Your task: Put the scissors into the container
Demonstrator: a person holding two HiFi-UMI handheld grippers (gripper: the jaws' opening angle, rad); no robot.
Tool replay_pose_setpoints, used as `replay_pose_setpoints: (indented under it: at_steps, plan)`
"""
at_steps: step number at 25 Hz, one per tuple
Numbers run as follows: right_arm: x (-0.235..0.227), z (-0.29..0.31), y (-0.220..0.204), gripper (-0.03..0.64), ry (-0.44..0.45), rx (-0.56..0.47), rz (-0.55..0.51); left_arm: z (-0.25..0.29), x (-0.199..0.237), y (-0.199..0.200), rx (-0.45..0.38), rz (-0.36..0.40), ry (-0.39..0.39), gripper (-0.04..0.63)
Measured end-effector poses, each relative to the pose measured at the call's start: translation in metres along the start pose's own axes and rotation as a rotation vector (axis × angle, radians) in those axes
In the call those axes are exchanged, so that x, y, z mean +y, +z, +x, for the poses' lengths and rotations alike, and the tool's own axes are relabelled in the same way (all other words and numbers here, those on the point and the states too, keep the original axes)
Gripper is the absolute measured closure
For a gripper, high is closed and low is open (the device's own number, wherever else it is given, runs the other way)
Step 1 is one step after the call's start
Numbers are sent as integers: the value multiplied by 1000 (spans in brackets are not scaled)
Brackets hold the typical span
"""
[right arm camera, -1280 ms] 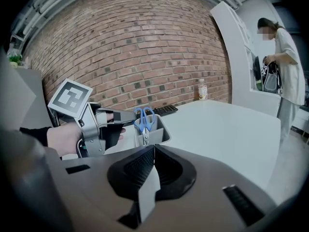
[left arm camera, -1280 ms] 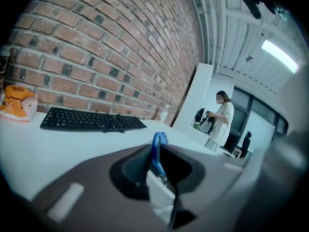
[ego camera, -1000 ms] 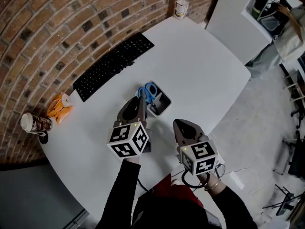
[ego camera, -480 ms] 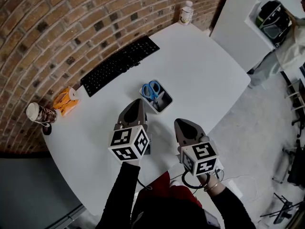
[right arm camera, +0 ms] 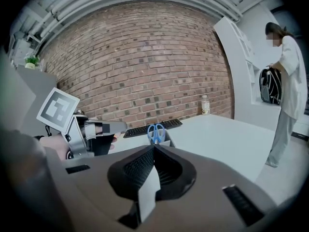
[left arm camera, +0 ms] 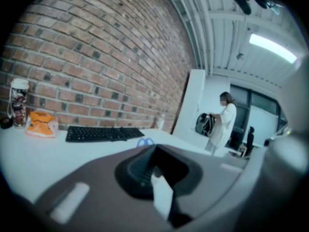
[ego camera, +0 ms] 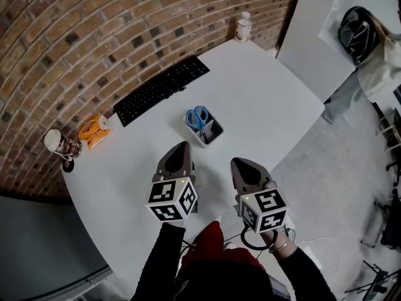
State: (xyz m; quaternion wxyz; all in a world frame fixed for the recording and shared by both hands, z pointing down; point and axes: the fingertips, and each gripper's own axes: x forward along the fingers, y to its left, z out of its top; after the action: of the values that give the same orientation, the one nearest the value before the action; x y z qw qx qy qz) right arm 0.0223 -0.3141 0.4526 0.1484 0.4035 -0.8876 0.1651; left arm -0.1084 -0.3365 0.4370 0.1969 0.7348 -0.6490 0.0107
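Note:
The blue-handled scissors [ego camera: 198, 116] stand handles-up in the small grey container [ego camera: 212, 134] in the middle of the white table. Both grippers hang back near the table's front edge, apart from the container. My left gripper [ego camera: 182, 145] is shut and holds nothing; in its own view only the blue handles [left arm camera: 145, 141] show past its closed jaws [left arm camera: 155, 147]. My right gripper [ego camera: 239, 162] is also shut and empty. Its view shows the scissors [right arm camera: 155, 131] in the container [right arm camera: 165, 142] straight ahead, with the left gripper [right arm camera: 115, 127] at the left.
A black keyboard [ego camera: 161, 88] lies behind the container near the brick wall. A paper cup [ego camera: 61, 145] and an orange packet [ego camera: 94, 130] sit at the table's left end, a bottle [ego camera: 243, 26] at the far corner. A person [ego camera: 379, 61] stands at shelves to the right.
My left gripper, which was right at the container a second ago, has drawn back toward the person. The scissors stay in the container. The right gripper has hardly moved.

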Motion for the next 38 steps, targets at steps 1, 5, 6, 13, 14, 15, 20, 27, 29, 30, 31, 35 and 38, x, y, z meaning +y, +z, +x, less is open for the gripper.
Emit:
replay_pose_setpoints:
  at_steps: [1,5,6,13,14,15,20,27,29,30,31,35,38]
  plan:
    - [1,-4,2,607,3,-8,-3,-5,-3,0,-2,11,2,594]
    - [4,-21,6,607,20,-35,-15,-23,-15,-1,-9,46,7,594]
    - [5,-25,6,609,22,-41,-19,-27,-18,-2,-11,50,9,594]
    - [11,-58,7,608,24,-83,-44,-60,-36,-8,-23,77,19,594]
    - [11,-62,7,608,21,-86,-48,-64,-39,-9,-26,81,19,594]
    - [12,-66,6,609,18,-90,-50,-69,-42,-9,-27,85,19,594]
    - [12,-89,5,609,0,-108,-54,-92,-55,-13,-34,102,22,594]
    - [17,-119,5,609,3,-140,-69,-124,-70,-17,-49,127,25,594]
    - [20,-126,4,609,9,-149,-69,-134,-75,-18,-52,132,25,594]
    - [21,-130,3,609,11,-153,-68,-138,-78,-18,-54,134,25,594]
    - [22,-134,2,609,14,-157,-66,-143,-81,-19,-55,137,25,594]
    - [25,-150,-2,609,25,-166,-52,-159,-90,-24,-58,149,26,594]
    - [25,-161,-5,609,27,-180,-55,-170,-98,-27,-63,162,28,594]
